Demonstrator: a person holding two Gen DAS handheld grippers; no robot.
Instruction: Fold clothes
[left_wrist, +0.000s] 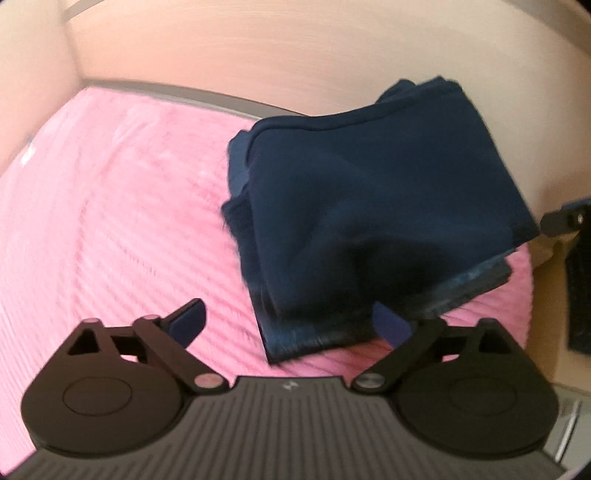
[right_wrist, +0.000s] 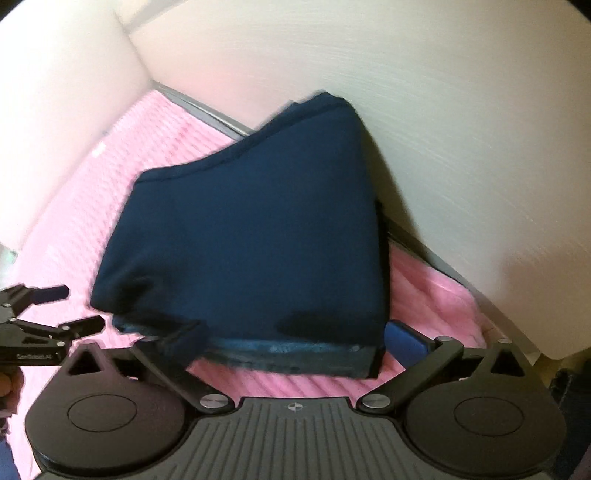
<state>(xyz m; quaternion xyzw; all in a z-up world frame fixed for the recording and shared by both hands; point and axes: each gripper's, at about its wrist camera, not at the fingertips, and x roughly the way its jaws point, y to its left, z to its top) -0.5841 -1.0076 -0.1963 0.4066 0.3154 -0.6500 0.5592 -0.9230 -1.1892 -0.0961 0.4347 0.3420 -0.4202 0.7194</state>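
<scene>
A navy blue garment (left_wrist: 369, 206) lies folded into a thick pad on the pink ribbed bedcover (left_wrist: 110, 221), its stacked layers showing along the near edge. My left gripper (left_wrist: 291, 321) stands open just in front of the garment's near left corner, its pads not pressing on the cloth. In the right wrist view the same garment (right_wrist: 258, 229) fills the middle, its far corner up against the wall. My right gripper (right_wrist: 295, 334) is open, its fingers straddling the garment's near edge without squeezing it. The left gripper (right_wrist: 74, 306) shows at the left, open, beside the cloth.
A cream wall (right_wrist: 443, 129) rises right behind the garment, with a grey frame edge (left_wrist: 184, 92) along the bed's far side. A hand (right_wrist: 7, 384) shows at the left border. Something dark (left_wrist: 580, 295) hangs at the right, past the bed's edge. Bare pink cover stretches to the left.
</scene>
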